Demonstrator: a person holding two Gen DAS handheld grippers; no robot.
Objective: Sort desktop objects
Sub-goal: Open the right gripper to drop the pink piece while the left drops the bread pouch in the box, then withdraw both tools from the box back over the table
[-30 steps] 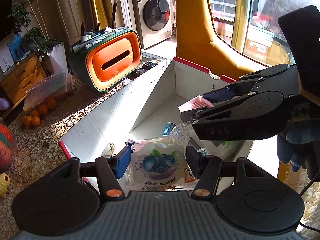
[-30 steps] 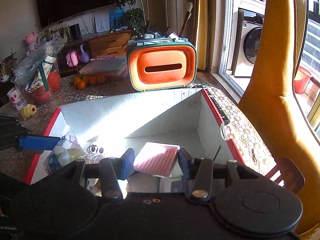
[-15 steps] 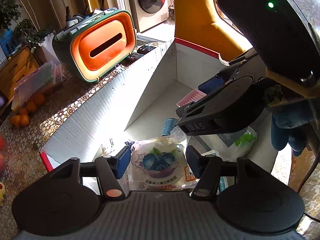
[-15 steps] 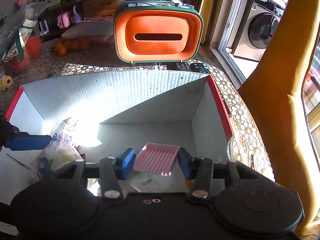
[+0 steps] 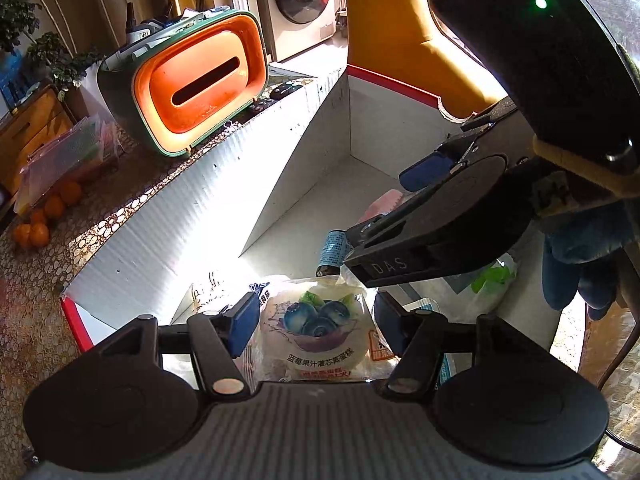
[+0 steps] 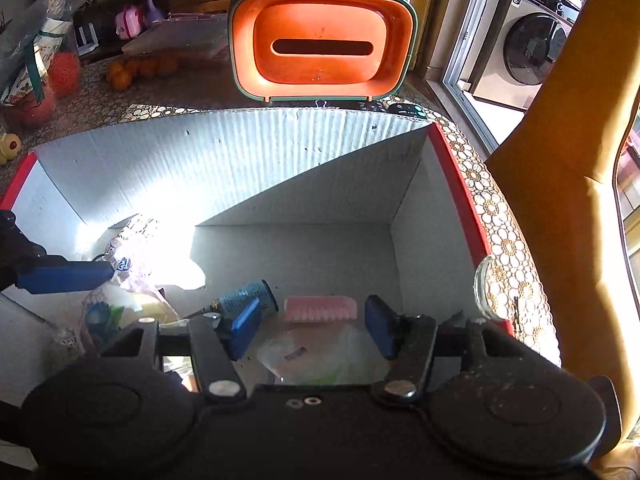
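A: What is the setting, starting with the biggest things?

B: A sunlit room with a washing machine [image 6: 532, 48] behind a glass door and a mustard curtain [image 6: 560, 208] at the right. A desk [image 5: 36, 280] with a patterned lace-like cover carries a large white cardboard box [image 6: 240, 168] with red edges. Behind the box stands an orange and green case [image 6: 322, 46] with a slot in its face. Oranges [image 5: 38, 224] lie farther off on the desk.

A: Where are the things being sorted?

B: Inside the box, on its floor. A blueberry snack packet [image 5: 320, 332] sits between the jaws of the left gripper [image 5: 316, 324]. These jaws have just opened a little, and I cannot tell whether the pads still press on it. A pink ridged soap dish [image 6: 320, 309] lies on the floor just ahead of the right gripper [image 6: 312, 330]. Those jaws have just spread wider and stand apart from it, holding nothing.

A: What is hard to make out?

B: Glare whitens the box's left corner. A small blue-labelled cylinder [image 6: 250, 294] lies beside the dish; its label is unreadable. Clear bags [image 6: 320, 352] under the right gripper are blurred.

A: Do the views differ?

B: The left view shows a blue-gloved hand [image 5: 580, 256] on the right gripper, whose body hides most of the dish. The right view shows the dish whole.
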